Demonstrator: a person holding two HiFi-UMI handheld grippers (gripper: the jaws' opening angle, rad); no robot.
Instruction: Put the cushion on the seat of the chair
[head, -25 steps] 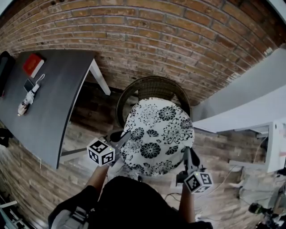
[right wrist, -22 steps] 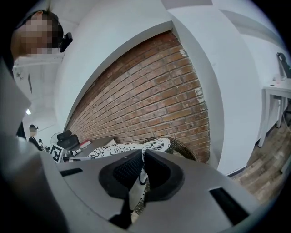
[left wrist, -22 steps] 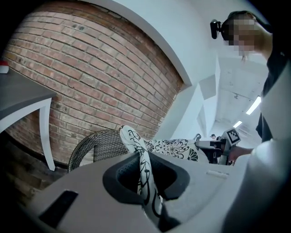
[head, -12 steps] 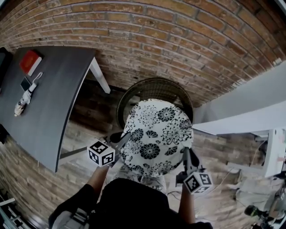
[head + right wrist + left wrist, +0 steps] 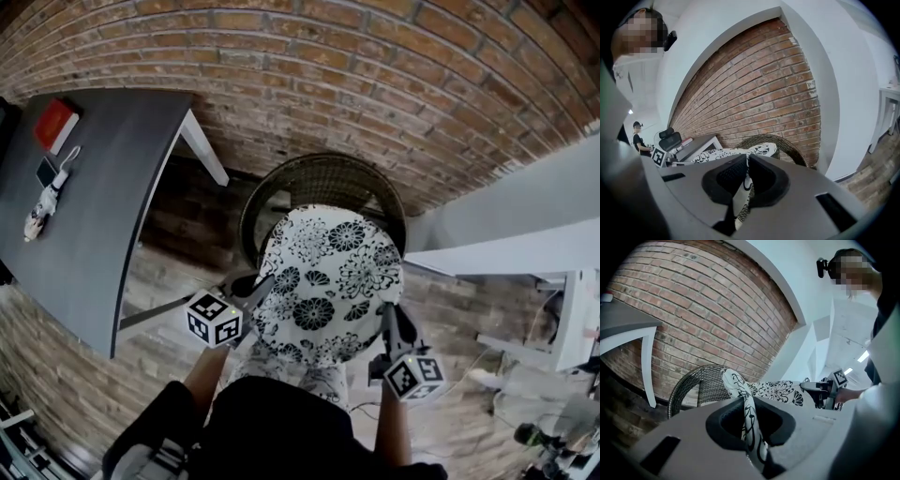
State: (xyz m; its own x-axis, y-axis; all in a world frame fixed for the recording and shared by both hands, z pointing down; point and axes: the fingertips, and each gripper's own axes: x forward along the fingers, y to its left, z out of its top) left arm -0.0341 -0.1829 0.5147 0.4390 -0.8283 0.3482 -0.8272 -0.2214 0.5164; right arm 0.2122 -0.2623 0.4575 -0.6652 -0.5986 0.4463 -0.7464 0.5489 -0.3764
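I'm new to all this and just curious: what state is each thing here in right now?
cushion: held level by opposite edges, over the chair
chair: upright, seat hidden under the cushion
left gripper: shut on the cushion's edge
right gripper: shut on the cushion's edge

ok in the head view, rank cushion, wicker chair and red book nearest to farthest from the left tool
1. cushion, held in the left tool at its left edge
2. wicker chair, just beyond the cushion
3. red book, far left on the table

Cushion (image 5: 328, 281) blk/white floral; chair (image 5: 323, 178) dk brown wicker; table (image 5: 94, 216) dk grey; wall (image 5: 375, 84) red brick.
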